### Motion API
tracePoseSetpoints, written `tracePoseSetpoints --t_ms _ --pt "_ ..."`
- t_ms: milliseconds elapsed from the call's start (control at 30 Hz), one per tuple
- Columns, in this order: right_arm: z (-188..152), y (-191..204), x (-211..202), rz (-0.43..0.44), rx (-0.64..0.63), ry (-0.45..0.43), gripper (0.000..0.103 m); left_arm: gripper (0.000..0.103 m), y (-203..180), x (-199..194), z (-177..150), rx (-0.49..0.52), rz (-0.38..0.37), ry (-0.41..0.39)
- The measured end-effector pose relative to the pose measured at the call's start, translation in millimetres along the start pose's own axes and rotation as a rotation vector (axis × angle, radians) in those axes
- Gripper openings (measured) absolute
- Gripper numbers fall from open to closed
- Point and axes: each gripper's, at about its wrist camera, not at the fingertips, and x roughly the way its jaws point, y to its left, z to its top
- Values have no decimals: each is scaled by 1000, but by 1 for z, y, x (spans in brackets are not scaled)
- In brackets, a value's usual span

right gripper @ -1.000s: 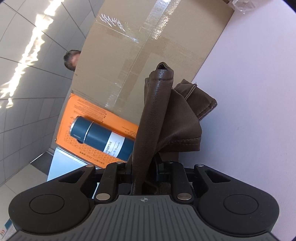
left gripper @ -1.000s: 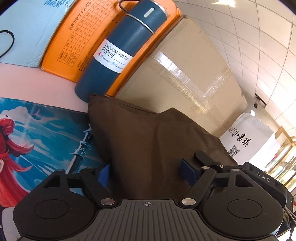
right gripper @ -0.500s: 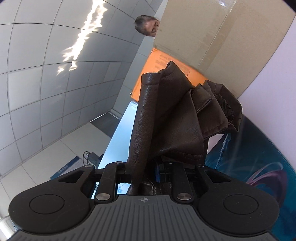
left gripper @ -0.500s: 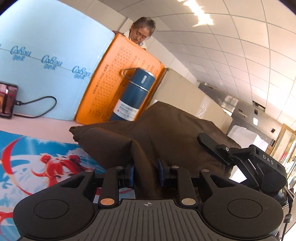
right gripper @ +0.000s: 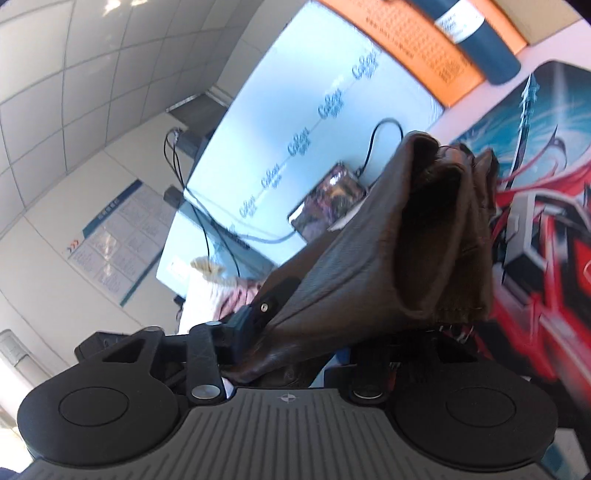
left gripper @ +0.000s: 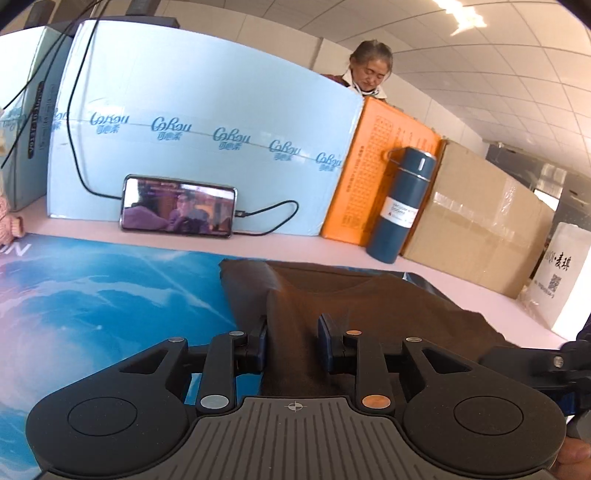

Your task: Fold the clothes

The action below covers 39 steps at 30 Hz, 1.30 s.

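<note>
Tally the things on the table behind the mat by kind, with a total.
Boxes: 3: light blue printed box, orange box, brown cardboard box
Dark blue vacuum bottle: 1
Black smartphone on a cable: 1
White printed bag: 1
Total: 6

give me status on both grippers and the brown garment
Left gripper opening, brown garment between its pads. Right gripper opening, garment fold draped across. Nothing in the way.

Bright, even daylight-like light fills both views; a ceiling lamp (left gripper: 467, 20) glares white at top right of the left view. Fisheye bends the edges, with dark corners. The right view is motion-blurred, worst on the mat (right gripper: 535, 236).
</note>
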Motion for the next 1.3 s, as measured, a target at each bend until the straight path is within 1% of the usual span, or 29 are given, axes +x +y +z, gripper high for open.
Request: tracePoseSetpoints --t_ms 33,67,100,133,167,200,267,300,333,433,500,567,667,733,833,933,1000,1100,1133,1200,1300 --pt "-5 1 0 -5 0 26 77 41 3 -2 1 1 13 2" --pt "-9 2 -2 -16 0 38 77 52 6 -5 1 3 26 2" --pt "-12 2 -6 -26 2 49 77 65 5 -10 1 24 40 -23" --pt "-14 3 -12 -28 2 55 78 74 5 -15 0 45 53 -49" --pt "-16 3 -20 -24 0 58 79 89 4 -20 -1 67 65 -75" --pt "-17 3 -27 -20 -1 61 81 96 2 -24 -1 97 69 -106" --pt "-19 3 -42 -18 -12 63 87 99 -4 -31 -2 156 76 -167" --pt "-19 3 -48 -25 -27 59 88 103 -9 -33 -3 192 71 -184" --pt "-21 4 -54 -38 -43 49 89 103 -15 -34 -5 228 66 -200" --pt "-17 2 -66 -79 -49 -22 91 103 -35 -34 -12 355 76 -228" --pt "-13 -6 -75 -86 -19 -78 93 103 -47 -38 -21 422 53 -266" --pt "-8 -16 -80 -103 25 -147 95 103 -61 -41 -28 532 7 -302" --pt "1 -25 -81 -144 70 -244 100 103 -87 -39 -38 744 11 -299" --pt "9 -26 -78 -171 70 -297 103 103 -98 -37 -45 836 1 -284" --pt "23 -22 -66 -179 50 -378 103 103 -111 -36 -54 859 -32 -255" --pt "31 -23 -51 -177 27 -434 103 103 -123 -33 -67 944 -22 -247" --pt "33 -28 -43 -171 25 -433 103 103 -131 -29 -76 1011 -7 -233" --pt "33 -40 -36 -147 62 -388 103 103 -141 -13 -81 1068 -2 -175" --pt "32 -43 -36 -147 74 -384 103 103 -145 -8 -83 1087 3 -169" --pt "31 -47 -38 -156 88 -395 103 103 -152 0 -83 1090 26 -163" --pt "30 -52 -39 -170 118 -403 103 103 -158 8 -76 1038 62 -163"
